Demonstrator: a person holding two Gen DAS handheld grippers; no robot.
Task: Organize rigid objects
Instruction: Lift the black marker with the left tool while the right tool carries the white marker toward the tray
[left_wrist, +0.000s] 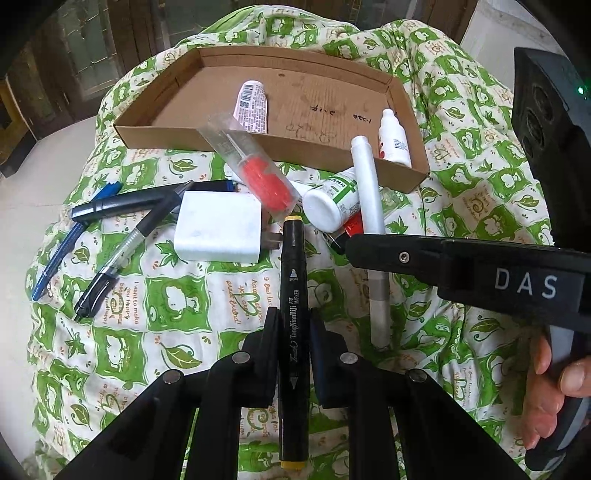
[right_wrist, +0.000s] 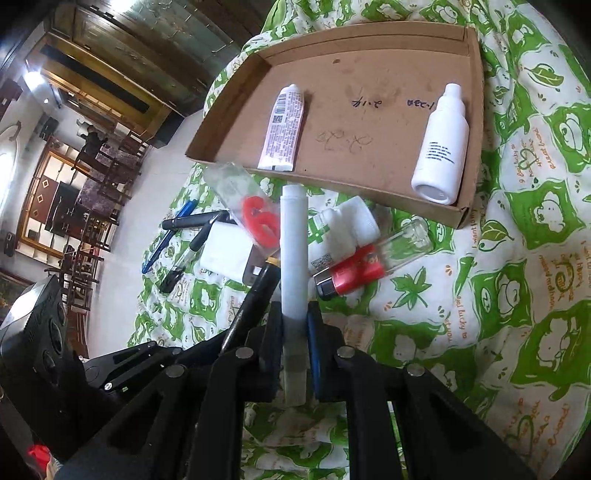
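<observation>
Left wrist view has my left claw (left_wrist: 293, 354) clamped on the black art marker (left_wrist: 293, 332), its long axis running straight out along the fingers toward the cardboard tray (left_wrist: 155, 127), which sits dead ahead past the clutter on the green patterned cloth (left_wrist: 122, 350). Right claw (right_wrist: 295, 332) is clamped the same way on the white pen (right_wrist: 293, 251), barrel also pointing at the tray (right_wrist: 221, 125). I'd say both arms are about equally placed, the right maybe a bit nearer the tray's open front edge, so the coming move is basically push forward along the barrel and let go over the cardboard. Only a white tube (right_wrist: 284, 129) and a white bottle (right_wrist: 441, 147) are in there, so plenty left: charger block (left_wrist: 218, 227), red-handled tool in its clear sleeve (left_wrist: 258, 177), a few pens (left_wrist: 122, 203). Right wrist view shows the red lighter (right_wrist: 351, 273) and a little clear glass bottle (right_wrist: 408, 236) properly, which the left view mostly hides behind the right claw's arm
</observation>
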